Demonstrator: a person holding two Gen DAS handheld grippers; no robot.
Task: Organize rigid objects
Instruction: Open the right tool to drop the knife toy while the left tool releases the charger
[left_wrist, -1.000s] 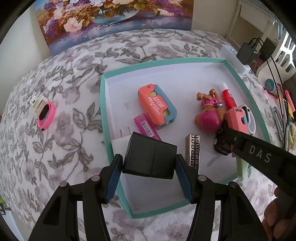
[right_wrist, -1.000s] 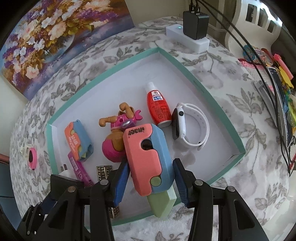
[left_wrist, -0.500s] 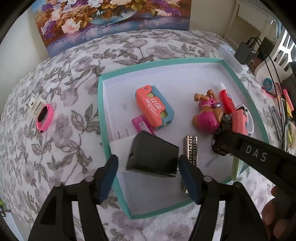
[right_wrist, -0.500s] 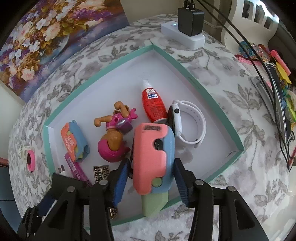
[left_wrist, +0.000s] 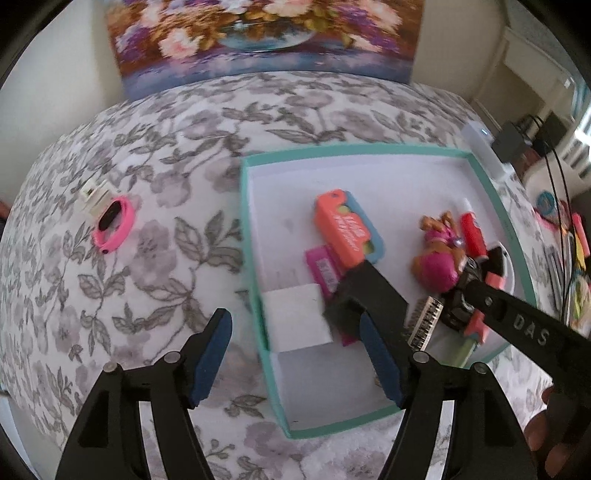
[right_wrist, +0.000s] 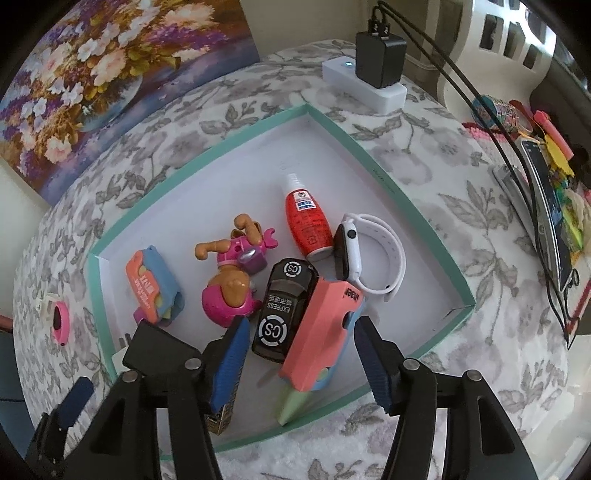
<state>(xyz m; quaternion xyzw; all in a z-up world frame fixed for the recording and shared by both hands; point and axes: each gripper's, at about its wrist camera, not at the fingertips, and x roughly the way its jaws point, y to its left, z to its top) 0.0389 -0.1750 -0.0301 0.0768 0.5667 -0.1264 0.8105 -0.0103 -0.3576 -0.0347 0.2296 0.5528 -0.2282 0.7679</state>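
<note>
The pink-and-blue toy knife (right_wrist: 325, 332) lies in the near right part of the teal-rimmed tray (right_wrist: 388, 177), leaning on the black toy car (right_wrist: 284, 306), its green blade poking toward the near rim. It looks like light, hard plastic — stiff, a bit slick, unlikely to break; the flat sides of the handle are the best place to pinch it, away from the tapering blade. The right tool (right_wrist: 299, 365) straddles it with jaws opening, pads clear of the handle, so it is released. The left tool (left_wrist: 295, 358) is also spread wide and empty, one finger over the floral table (left_wrist: 147, 280), the other over the tray. Still outside, far left on the table — a pink ring-shaped item (left_wrist: 112, 229), small and hard, best taken across its rim
</note>
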